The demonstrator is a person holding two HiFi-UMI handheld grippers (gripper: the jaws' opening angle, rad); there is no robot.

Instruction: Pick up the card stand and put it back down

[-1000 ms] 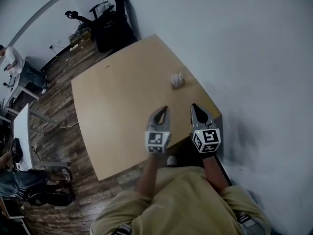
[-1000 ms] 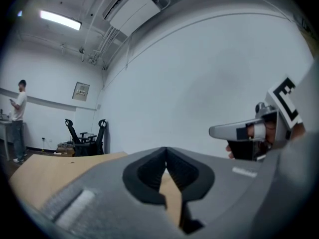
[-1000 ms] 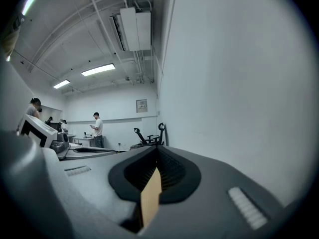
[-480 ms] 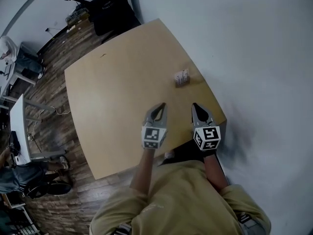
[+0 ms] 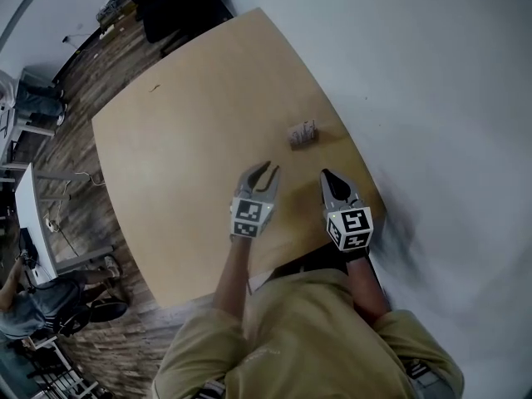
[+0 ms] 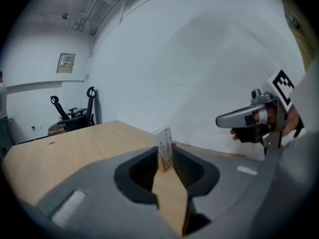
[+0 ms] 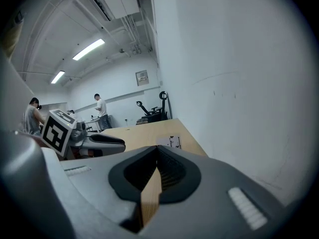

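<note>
Card stand (image 5: 302,134) upright on bench (image 5: 183,140) near its wall-side edge, ahead of both grippers. Left gripper (image 5: 268,168) jaws have just been opening, nothing between them; right gripper (image 5: 325,175) closed, empty. I fear a narrow gap could knock it over.

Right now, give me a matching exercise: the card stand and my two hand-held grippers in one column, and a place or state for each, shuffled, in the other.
1. card stand
2. left hand-held gripper
3. right hand-held gripper

A. jaws together
B. jaws apart, empty
C. upright on the table, near the wall

Pairs: 1-C, 2-B, 3-A. The left hand-held gripper's jaws have just been opening, with nothing between them.
</note>
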